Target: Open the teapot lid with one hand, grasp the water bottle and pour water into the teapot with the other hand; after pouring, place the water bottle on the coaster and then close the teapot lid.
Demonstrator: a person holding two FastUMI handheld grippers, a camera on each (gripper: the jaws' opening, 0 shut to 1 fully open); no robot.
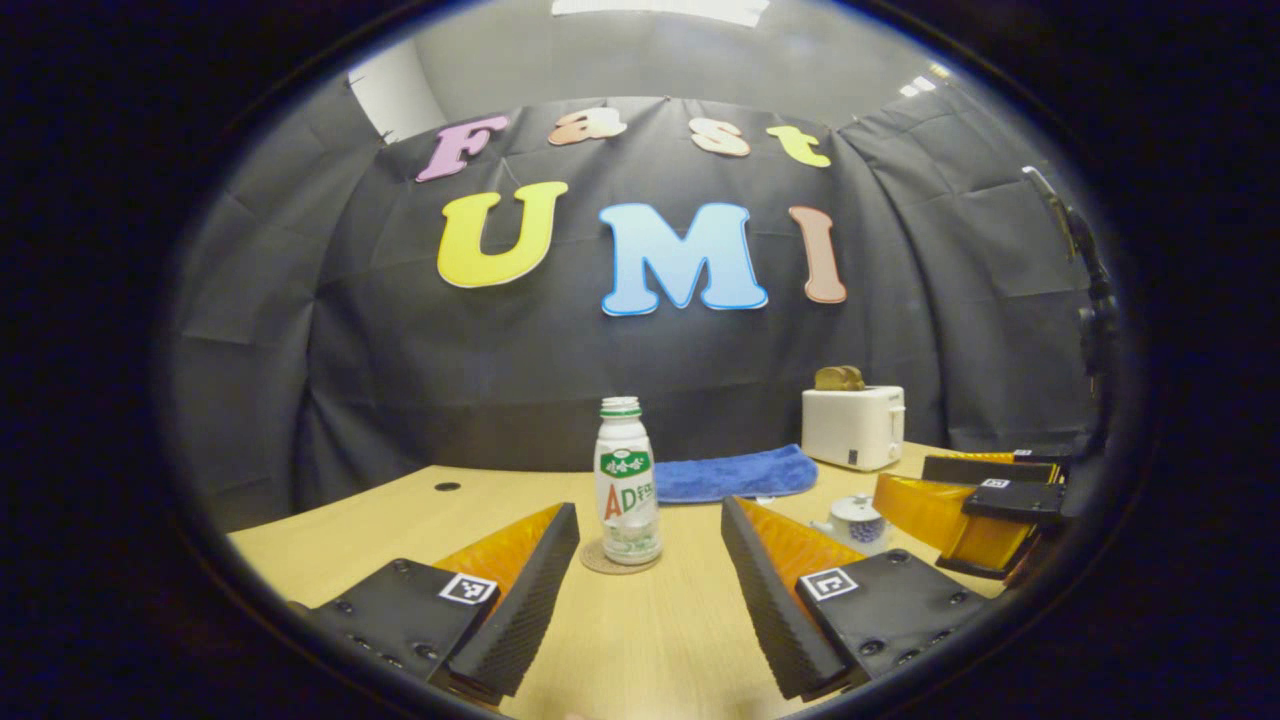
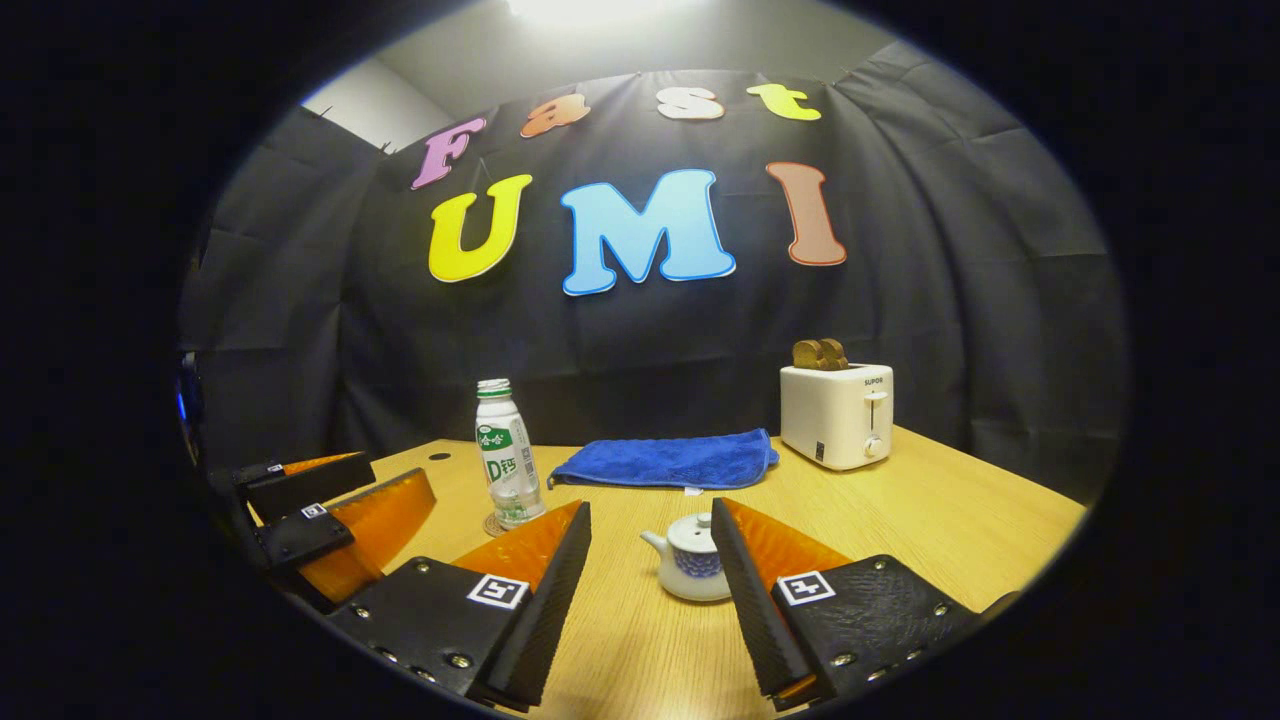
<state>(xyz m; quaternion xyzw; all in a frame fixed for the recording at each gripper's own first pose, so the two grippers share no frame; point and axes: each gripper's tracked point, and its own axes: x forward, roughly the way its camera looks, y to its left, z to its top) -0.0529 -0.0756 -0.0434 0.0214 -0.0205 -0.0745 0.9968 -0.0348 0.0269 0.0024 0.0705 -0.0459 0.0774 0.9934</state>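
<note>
Water bottle [image 1: 627, 481]: stood upright on coaster [image 1: 600, 561], mid-table, capped. Seen ahead of left gripper [image 1: 648, 570], whose fingers are spread wide w/ nothing held.
Teapot [image 2: 693, 560]: lid on, set on wooden table [image 2: 930, 520], just ahead of right gripper [image 2: 650, 575]; fingers parted, nothing gripped.
Blue cloth [image 2: 668, 460]: laid flat behind teapot.
Toaster [image 2: 836, 414]: placed at back, right of cloth, bread slotted in top.

The toaster [image 2: 837, 415] carries the brand word "SUPOR" at the top of its front face in the right gripper view. Square black-and-white coded markers [image 2: 497, 590] sit on each gripper's finger mounts. The water bottle [image 1: 627, 482] bears a green-and-white printed wrapper.
</note>
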